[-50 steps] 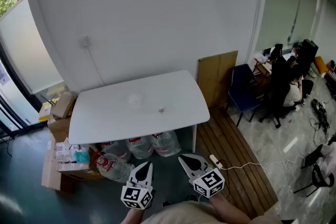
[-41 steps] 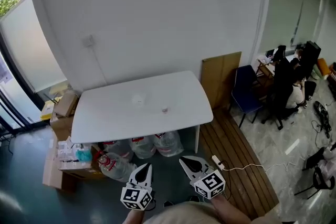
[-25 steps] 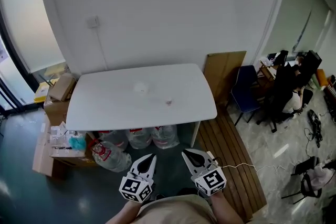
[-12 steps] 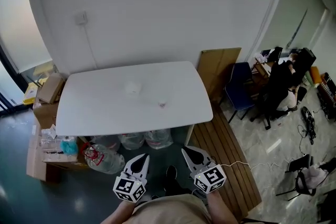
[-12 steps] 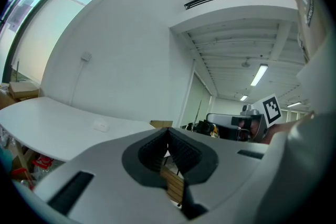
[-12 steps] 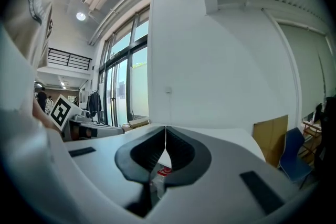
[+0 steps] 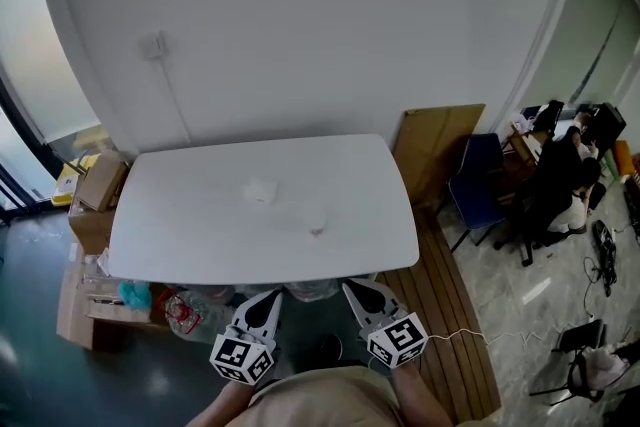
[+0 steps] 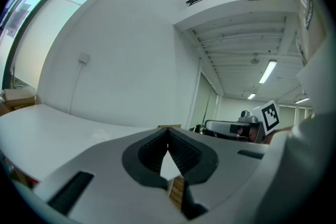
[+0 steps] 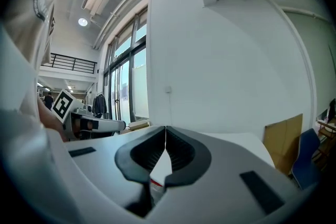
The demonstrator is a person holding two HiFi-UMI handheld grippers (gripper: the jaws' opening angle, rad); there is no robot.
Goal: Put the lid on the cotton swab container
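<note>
White wall (image 7: pixel 300 15) fills the back. White counter (image 7: pixel 200 235) stands against it. Cardboard panel (image 7: pixel 440 150) leans on the wall just right of the counter, with a blue chair (image 7: pixel 480 180) beside it. Cardboard boxes (image 7: pixel 95 205) sit on the floor at the left.

Left tool (image 7: pixel 268 297) and right tool (image 7: pixel 358 290) are both held low at the counter's near edge and well apart from the task parts. Each tool's own view shows it fully closed, tips meeting, nothing gripped: left (image 8: pixel 168 131), right (image 9: pixel 165 128).

Task parts are on the counter. A pale round piece (image 7: pixel 260 191) lies near the middle. A smaller piece (image 7: pixel 316 230) lies nearer the front, apart from it. Both are too small to tell container from lid.
</note>
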